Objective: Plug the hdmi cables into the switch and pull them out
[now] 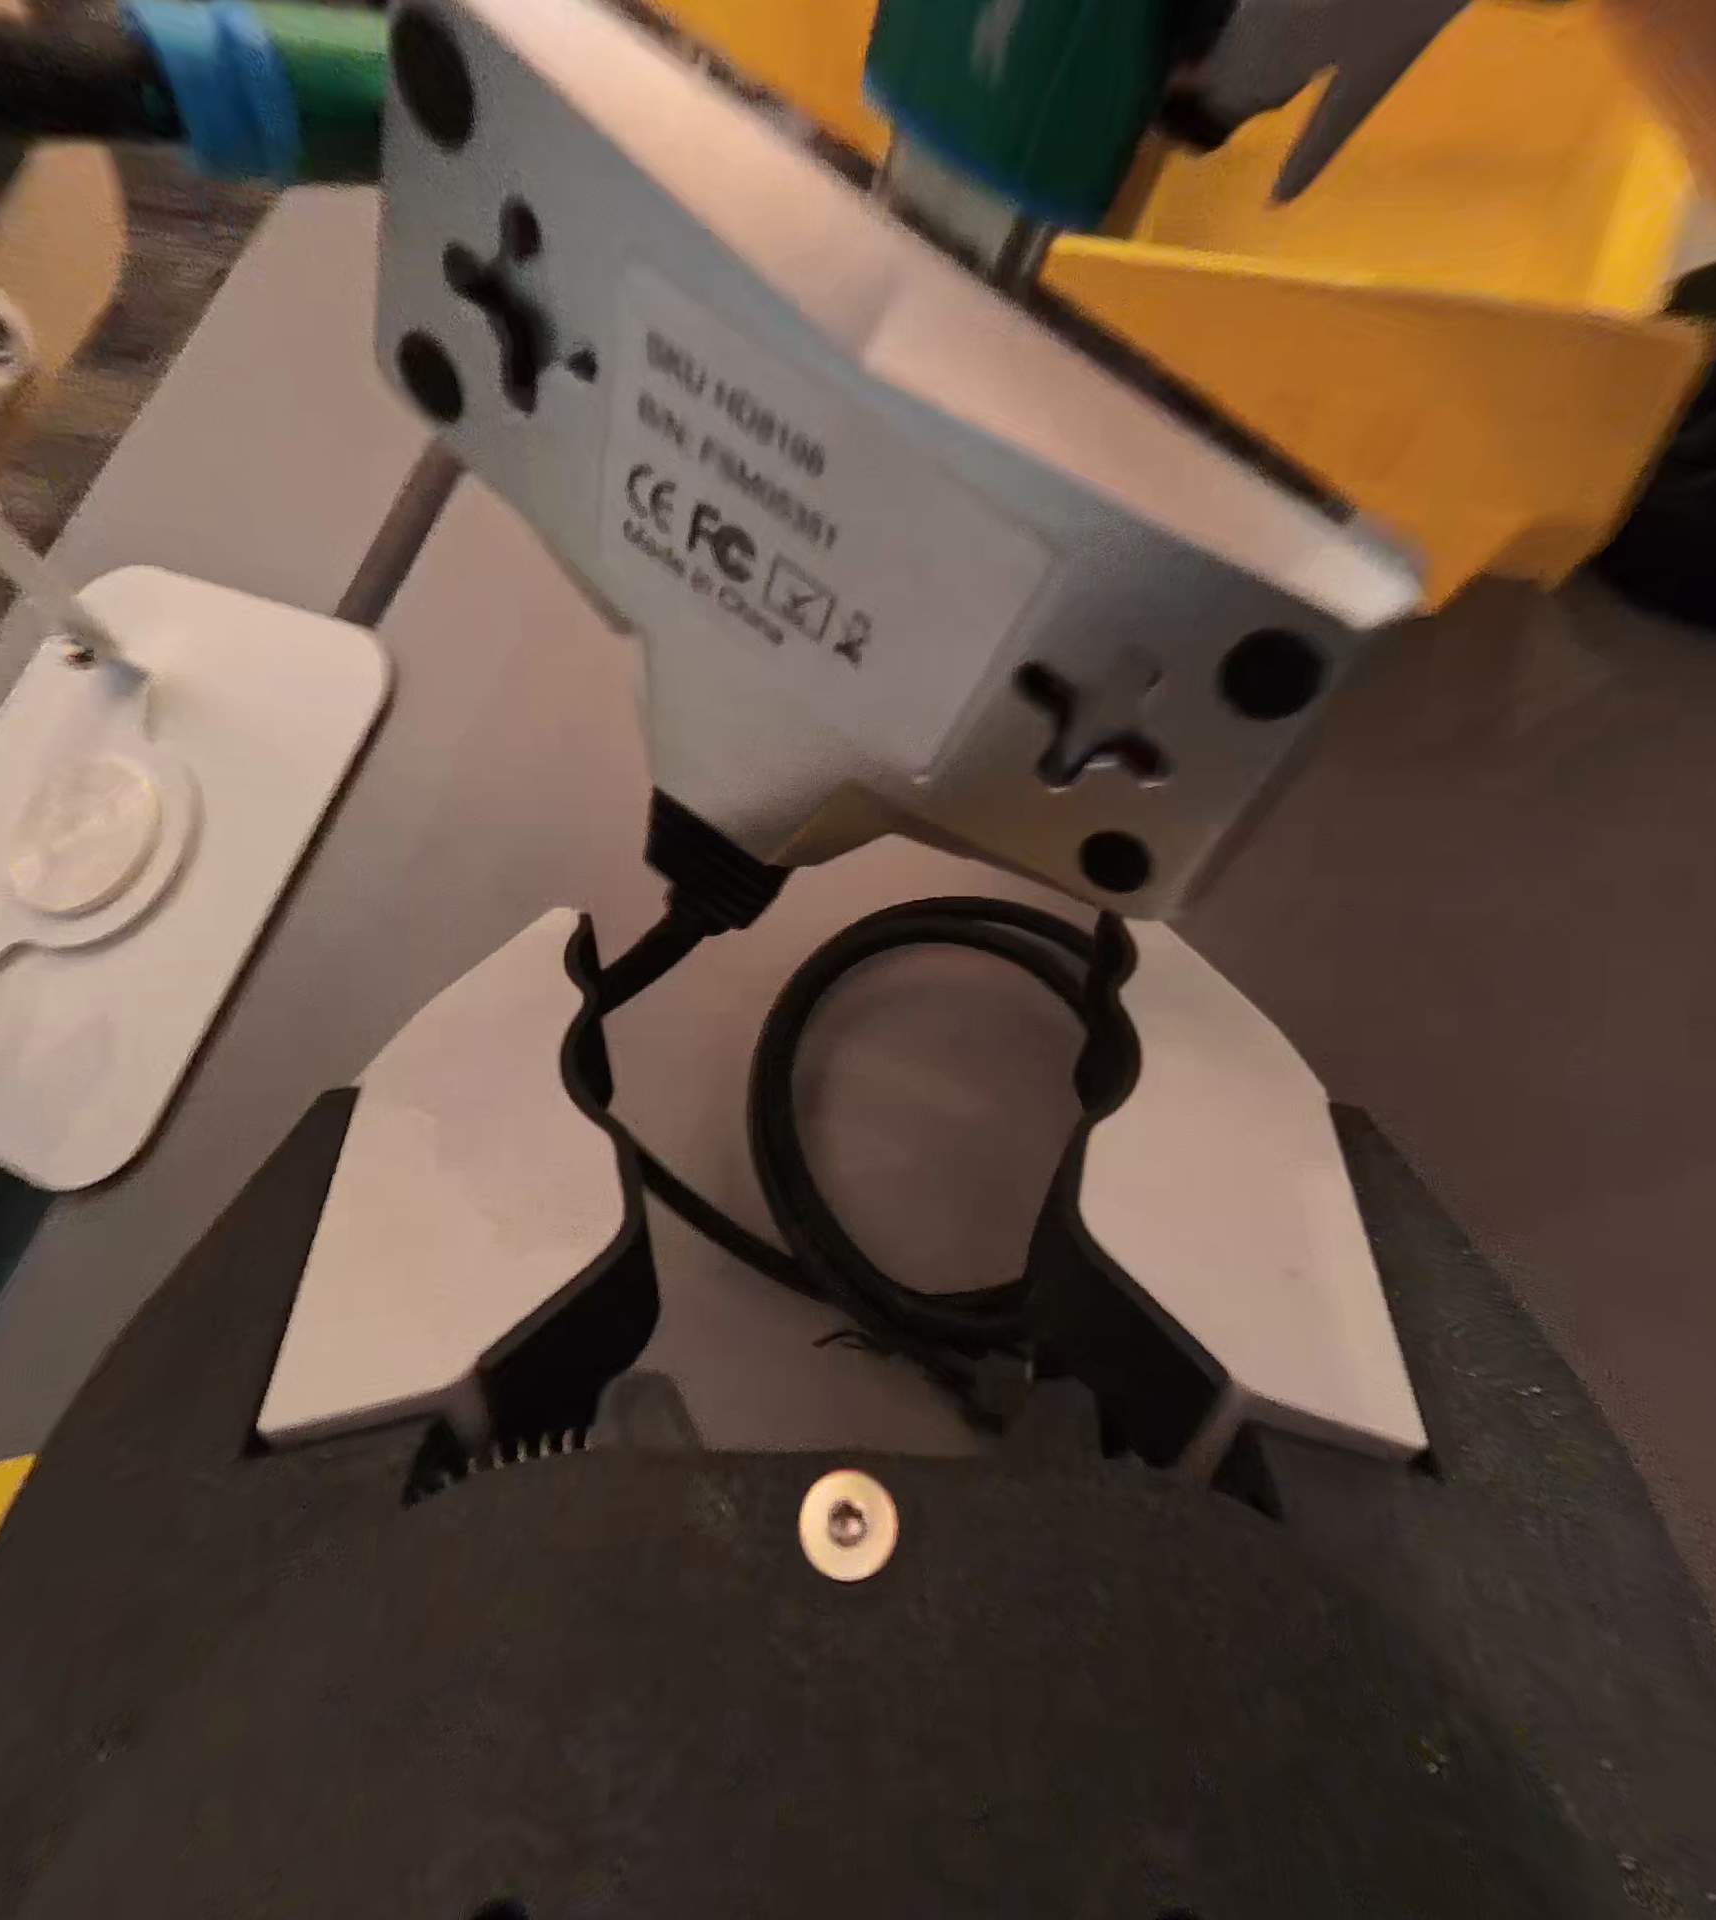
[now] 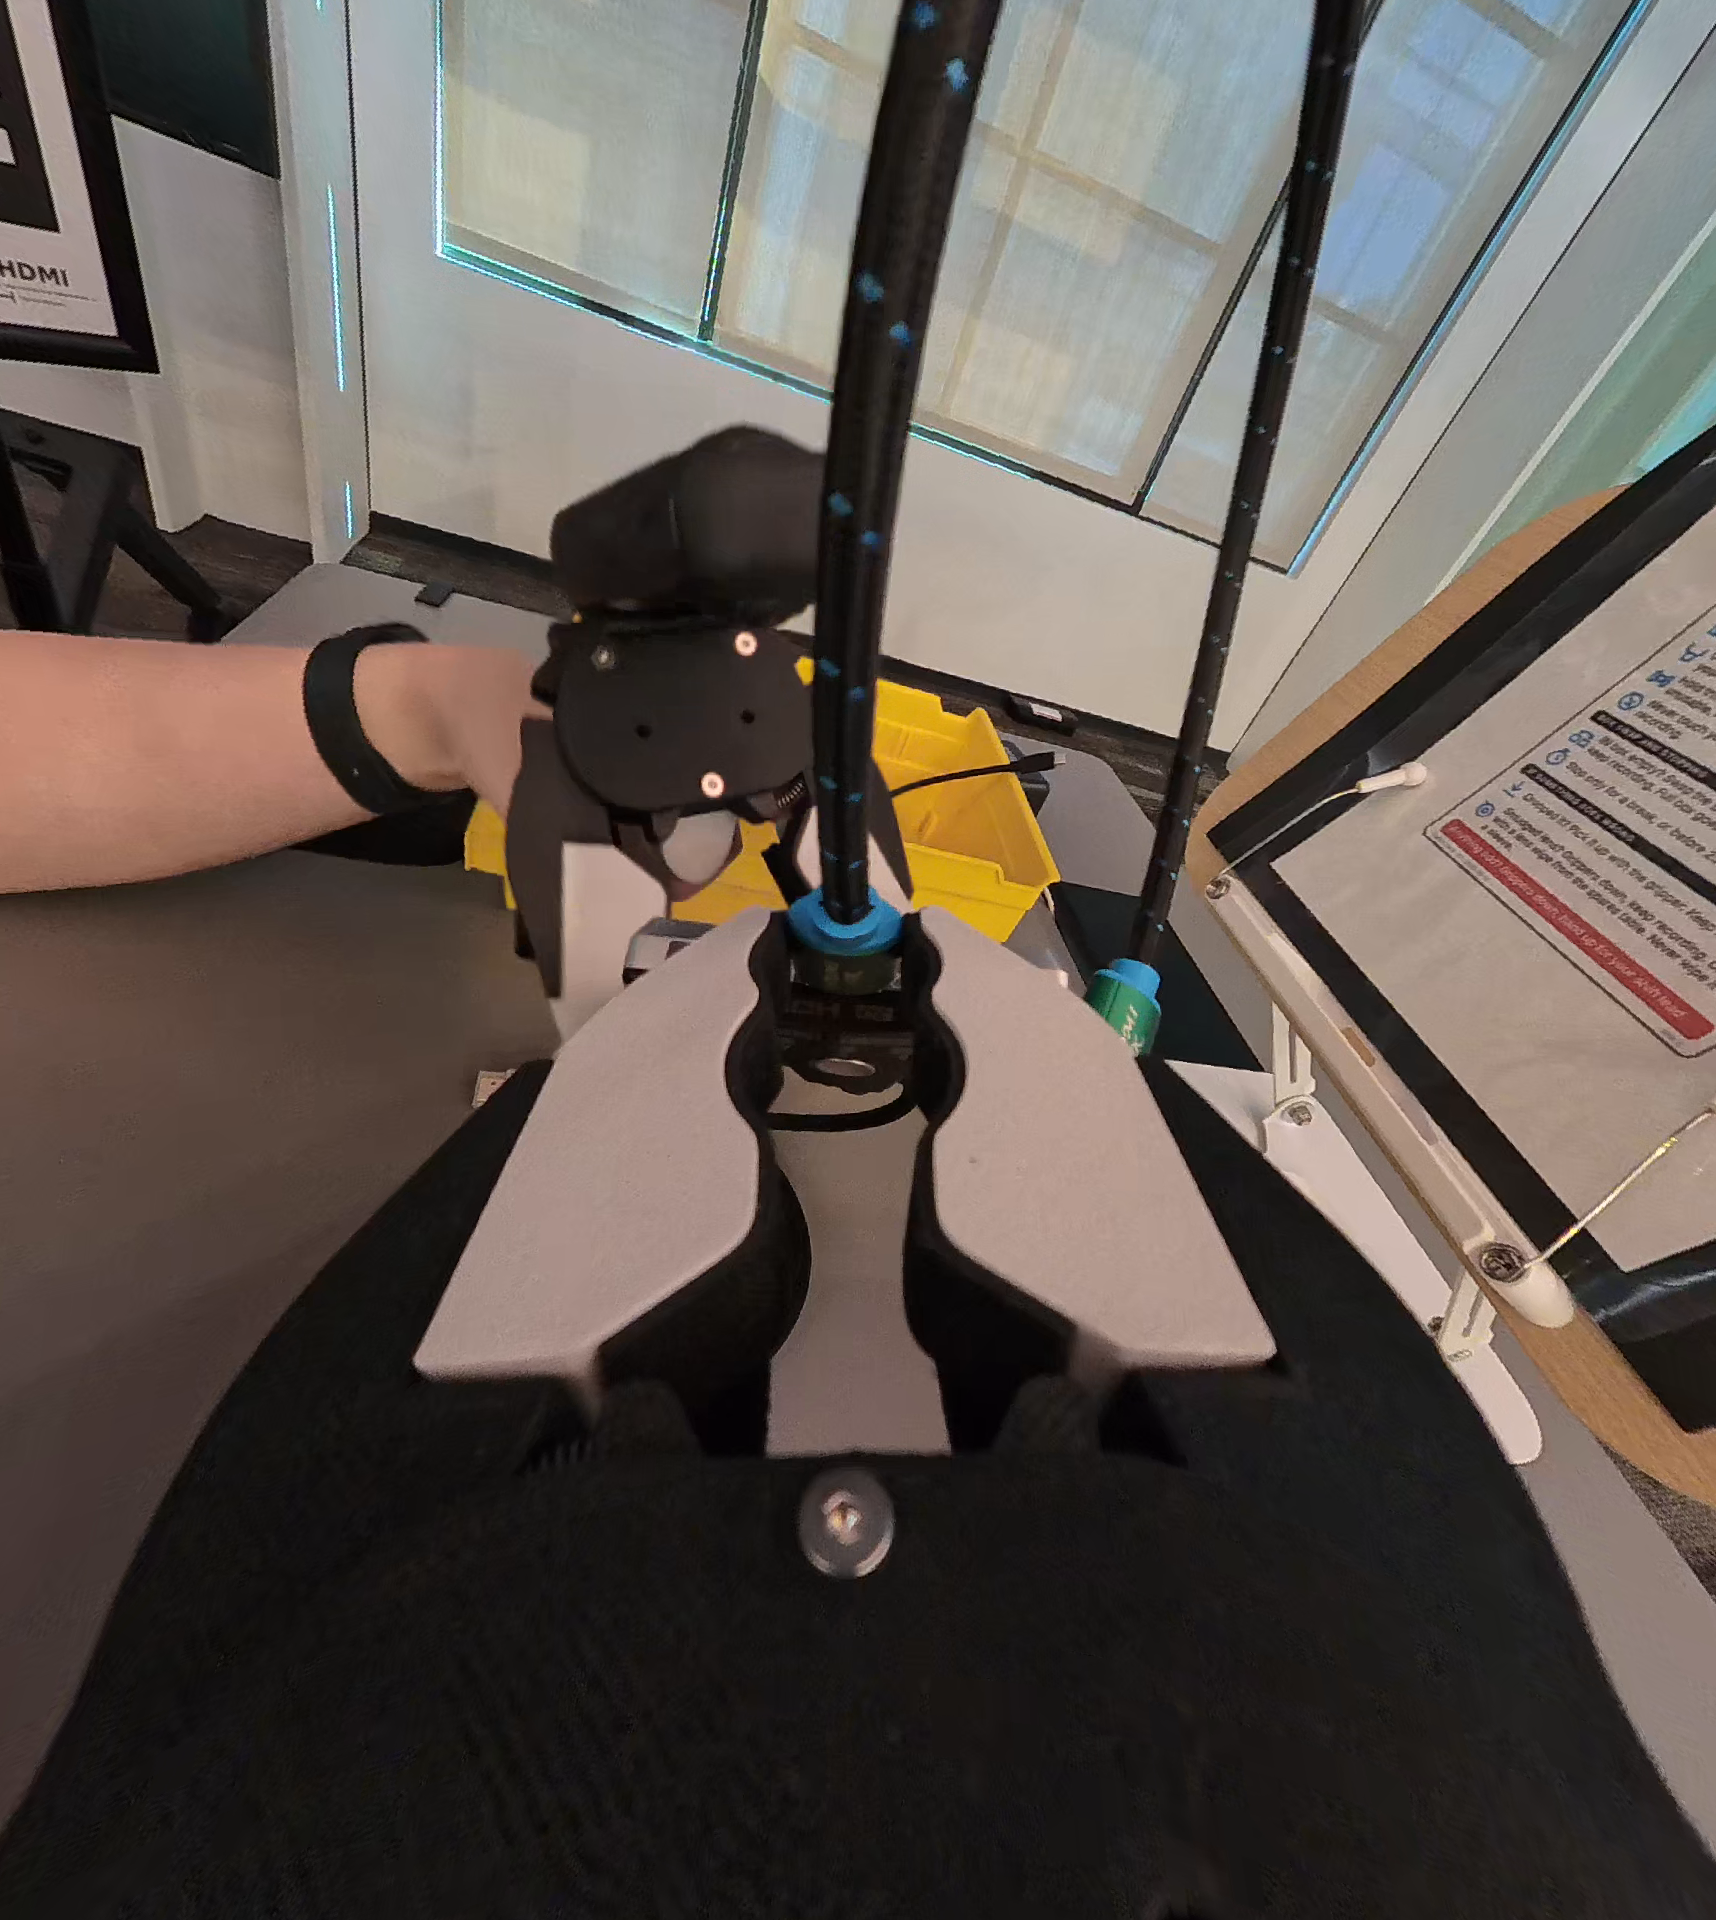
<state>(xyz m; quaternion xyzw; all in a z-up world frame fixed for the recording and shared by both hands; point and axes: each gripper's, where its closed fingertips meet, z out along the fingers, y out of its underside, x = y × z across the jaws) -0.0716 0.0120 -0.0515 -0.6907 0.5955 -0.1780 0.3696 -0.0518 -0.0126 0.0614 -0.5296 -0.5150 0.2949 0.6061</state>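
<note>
Left gripper [image 1: 843, 925] jaws spread, gripping nothing; tilted silver switch [image 1: 833, 499] just beyond its tips, above grey table [image 1: 1456, 935]. Right gripper [image 2: 841, 935] clamps green-blue HDMI plug [image 2: 838, 951]. Second plug [image 2: 1124, 1003] right of switch, near yellow bin [image 2: 968, 831].

Left wrist view: dim, warm indoor light; strong motion blur smears the silver switch [image 1: 833, 499] and its label, and the table [image 1: 1519, 935] is soft. Right wrist view: brighter, daylight from the windows [image 2: 989, 229] behind, braided cable [image 2: 869, 416] backlit, mild blur on the far gripper. Both show wide-angle bending at the edges.
</note>
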